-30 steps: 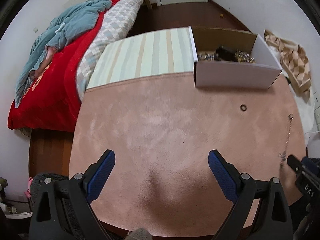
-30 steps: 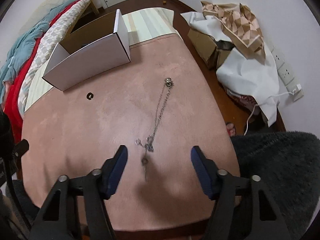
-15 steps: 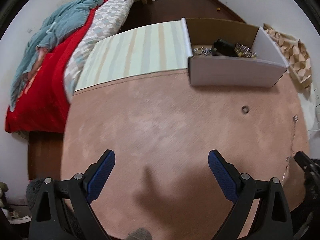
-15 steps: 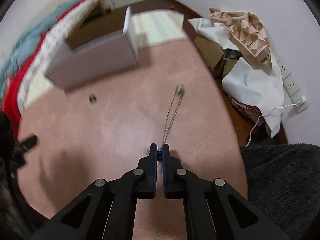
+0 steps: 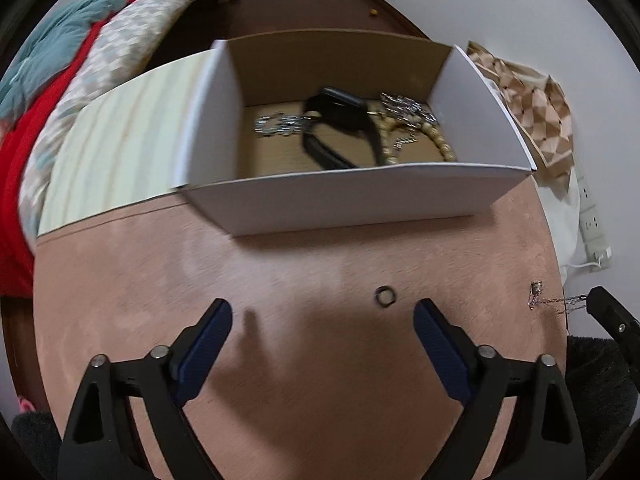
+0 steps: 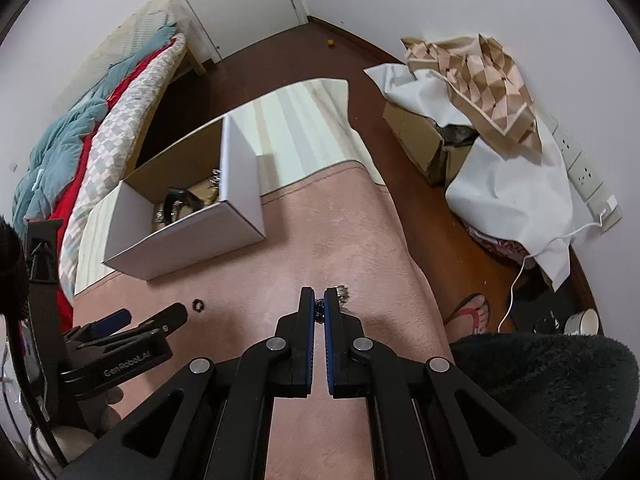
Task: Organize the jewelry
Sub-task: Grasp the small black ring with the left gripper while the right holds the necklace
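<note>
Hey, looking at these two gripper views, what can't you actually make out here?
- Box contents: left view blurs them; in the right view the box wall hides most.
- Necklace: right view, the shut right gripper covers most of it; left view shows one short stretch.
- Ring: too small for detail.
- Left gripper: open, nothing between its fingers.

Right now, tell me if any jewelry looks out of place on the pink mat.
Two pieces lie outside the white box, which already holds other jewelry. A small dark ring sits alone on the pink mat between the open left gripper fingers. The silver chain necklace is pinched in the shut right gripper, its free end trailing.
</note>
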A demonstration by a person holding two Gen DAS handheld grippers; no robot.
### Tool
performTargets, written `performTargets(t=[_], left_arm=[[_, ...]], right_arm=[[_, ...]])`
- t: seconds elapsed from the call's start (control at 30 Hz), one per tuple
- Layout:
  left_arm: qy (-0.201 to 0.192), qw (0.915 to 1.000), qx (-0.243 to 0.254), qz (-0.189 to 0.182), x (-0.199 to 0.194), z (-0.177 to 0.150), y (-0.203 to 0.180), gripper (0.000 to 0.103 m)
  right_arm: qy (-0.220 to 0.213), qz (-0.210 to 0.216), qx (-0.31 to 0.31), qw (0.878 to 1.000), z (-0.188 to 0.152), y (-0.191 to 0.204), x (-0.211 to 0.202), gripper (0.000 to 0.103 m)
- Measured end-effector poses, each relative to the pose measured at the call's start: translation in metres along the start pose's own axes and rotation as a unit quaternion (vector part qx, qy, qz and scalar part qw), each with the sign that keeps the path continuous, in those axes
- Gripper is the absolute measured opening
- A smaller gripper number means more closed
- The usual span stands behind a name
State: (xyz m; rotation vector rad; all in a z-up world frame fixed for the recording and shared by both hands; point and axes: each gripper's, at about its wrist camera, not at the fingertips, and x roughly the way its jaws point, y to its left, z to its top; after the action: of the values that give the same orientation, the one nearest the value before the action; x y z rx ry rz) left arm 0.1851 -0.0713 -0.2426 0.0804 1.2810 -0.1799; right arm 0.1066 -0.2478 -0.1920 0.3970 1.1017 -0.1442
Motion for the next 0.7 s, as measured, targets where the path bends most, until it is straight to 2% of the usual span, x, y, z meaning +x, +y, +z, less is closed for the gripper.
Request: performTargets(t=[0.1,0.17,0.3,0.37,0.57,0.7], left_arm=[[0.004,0.9998,0.019,-0.003,0.007,0.003,-0.012,0.078],[0.009,0.9994,0.033,-0.004,0.011,0.002,-0.021,0.062],[0.002,0.9983,0.058,0.003,0.013,0.003,-0.034,0.043],[-0.001,0.998,0.063,0.001,0.013,0.005,-0.038,0.01],[-0.004,0.9976,0.069,-0.005,0.01,0.004,-0.04,0.01],[-0.012,0.9979,0.063,-0.013,-0.006,0.001,-0.03,0.01]], right_arm=[[0.007,-0.001,0.006,1.0,0.0,-0.008,0.008,0.005],[0.01,-0.001,0.009,1.0,0.0,-0.012,0.011,0.005],[0.01,-0.002,0.013,1.0,0.001,-0.015,0.012,0.005],[0.009,-0.002,0.012,1.0,0.002,-0.014,0.012,0.005],[-0.001,0.006,0.01,1.0,0.006,-0.01,0.003,0.005],[-0.015,0.021,0.008,1.0,0.012,-0.004,-0.011,0.005]])
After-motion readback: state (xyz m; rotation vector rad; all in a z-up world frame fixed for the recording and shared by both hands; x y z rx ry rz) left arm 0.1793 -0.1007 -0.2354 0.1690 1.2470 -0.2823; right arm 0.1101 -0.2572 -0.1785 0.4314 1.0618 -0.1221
